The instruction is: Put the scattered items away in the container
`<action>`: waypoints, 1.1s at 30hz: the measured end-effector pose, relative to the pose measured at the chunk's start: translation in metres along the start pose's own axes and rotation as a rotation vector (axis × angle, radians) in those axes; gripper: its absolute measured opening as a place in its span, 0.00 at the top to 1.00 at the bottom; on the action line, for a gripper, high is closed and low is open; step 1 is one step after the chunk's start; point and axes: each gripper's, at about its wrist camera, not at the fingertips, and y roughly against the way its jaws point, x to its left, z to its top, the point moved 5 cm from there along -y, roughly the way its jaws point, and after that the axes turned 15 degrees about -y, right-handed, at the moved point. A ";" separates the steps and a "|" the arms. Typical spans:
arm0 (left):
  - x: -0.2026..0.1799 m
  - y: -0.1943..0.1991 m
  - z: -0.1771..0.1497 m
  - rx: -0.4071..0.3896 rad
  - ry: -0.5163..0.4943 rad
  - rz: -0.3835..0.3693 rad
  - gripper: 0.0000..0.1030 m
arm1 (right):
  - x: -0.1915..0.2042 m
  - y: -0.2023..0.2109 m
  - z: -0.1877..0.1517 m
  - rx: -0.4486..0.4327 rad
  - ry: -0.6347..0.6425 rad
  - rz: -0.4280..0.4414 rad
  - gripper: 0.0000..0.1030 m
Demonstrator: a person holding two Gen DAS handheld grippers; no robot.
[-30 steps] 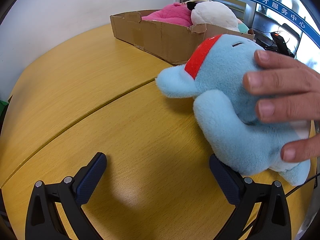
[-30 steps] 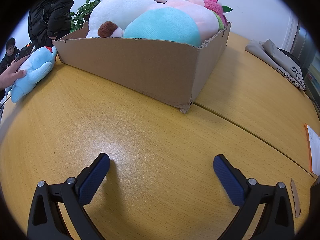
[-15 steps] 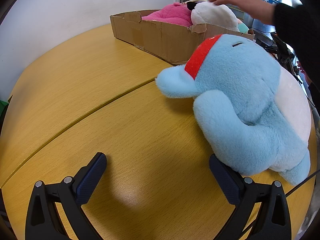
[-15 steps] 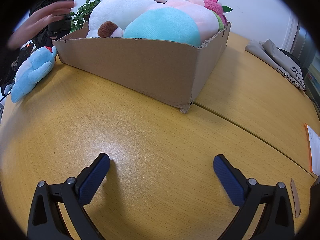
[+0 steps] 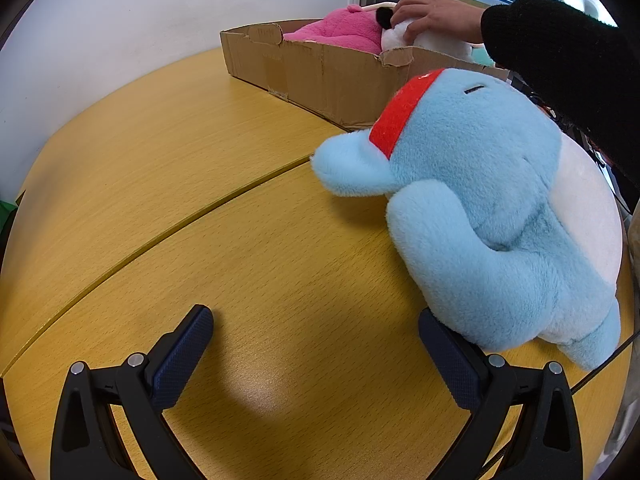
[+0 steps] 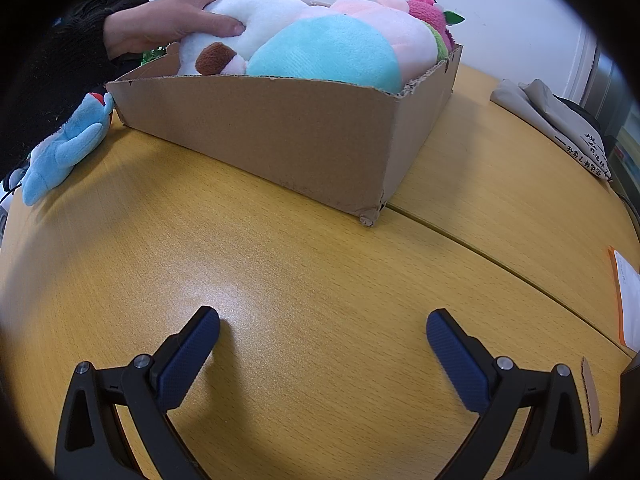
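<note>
The table carries the cardboard box, upper centre of the right view, full of soft toys; a bare hand presses a white one. The blue plush lies right of centre, touching the box. Both the left gripper and the right gripper are spread and empty. I would centre the left one on the plush's thick body.
</note>
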 end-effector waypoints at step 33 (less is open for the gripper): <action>0.000 0.000 0.001 0.000 0.001 0.002 0.00 | 0.001 0.002 -0.001 -0.001 0.000 0.000 0.00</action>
